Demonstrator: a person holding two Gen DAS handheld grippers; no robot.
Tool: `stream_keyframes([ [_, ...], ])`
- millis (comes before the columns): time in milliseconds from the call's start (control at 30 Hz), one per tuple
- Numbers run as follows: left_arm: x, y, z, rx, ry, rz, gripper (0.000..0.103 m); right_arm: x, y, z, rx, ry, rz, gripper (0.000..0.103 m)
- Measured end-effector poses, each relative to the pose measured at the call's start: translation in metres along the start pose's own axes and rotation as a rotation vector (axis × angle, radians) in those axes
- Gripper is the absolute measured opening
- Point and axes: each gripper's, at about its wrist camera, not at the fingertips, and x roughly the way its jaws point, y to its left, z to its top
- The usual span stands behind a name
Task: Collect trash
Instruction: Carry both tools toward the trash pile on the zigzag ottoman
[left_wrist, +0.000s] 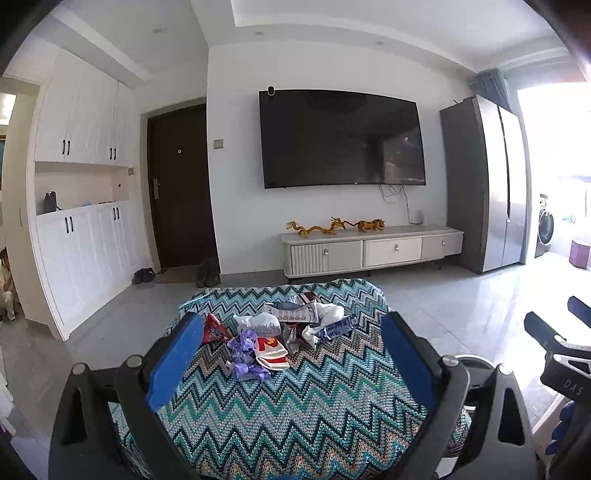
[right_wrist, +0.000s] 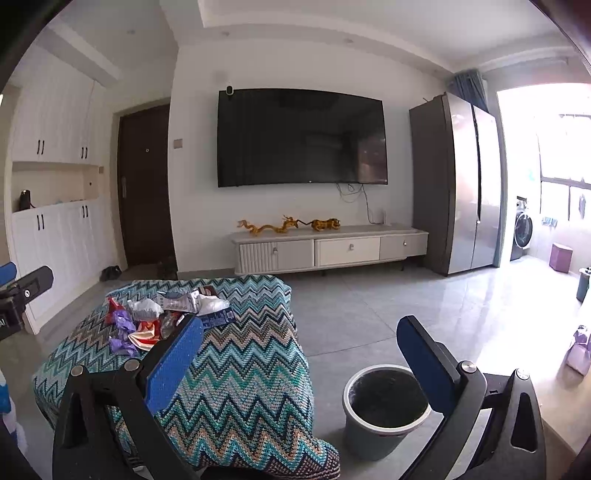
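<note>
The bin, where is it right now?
In the right wrist view the bin stands on the floor at lower right, just right of the zigzag-covered table, between the open right gripper's fingers.

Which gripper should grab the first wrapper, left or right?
Left. The left gripper is open and faces the trash pile head-on; the right gripper sits off to the side, nearer the bin.

— Premises? 
— A home living room: wall-mounted television (left_wrist: 341, 138) beyond the fingers, low media cabinet (left_wrist: 371, 249) beneath it.
— Further evidence? 
— Entry door (left_wrist: 181, 184), shoes (left_wrist: 143, 275), refrigerator (right_wrist: 458, 182).
</note>
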Motion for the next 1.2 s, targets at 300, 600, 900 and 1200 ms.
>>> stream_keyframes([
  [300,0.015,-0.016,-0.013,0.064,0.040,-0.049,0.097,0.007,-0.004,-0.009,-0.005,0.030,-0.027,0.103],
  [600,0.027,-0.036,-0.027,0.146,0.072,-0.098,0.097,0.021,-0.011,-0.022,-0.001,0.085,-0.060,0.103],
  [900,0.041,-0.045,-0.035,0.171,0.103,-0.137,0.097,0.036,-0.019,-0.033,0.011,0.124,-0.086,0.103],
  [1200,0.060,-0.042,-0.039,0.165,0.149,-0.157,0.097,0.057,-0.014,-0.042,0.004,0.166,-0.080,0.103],
])
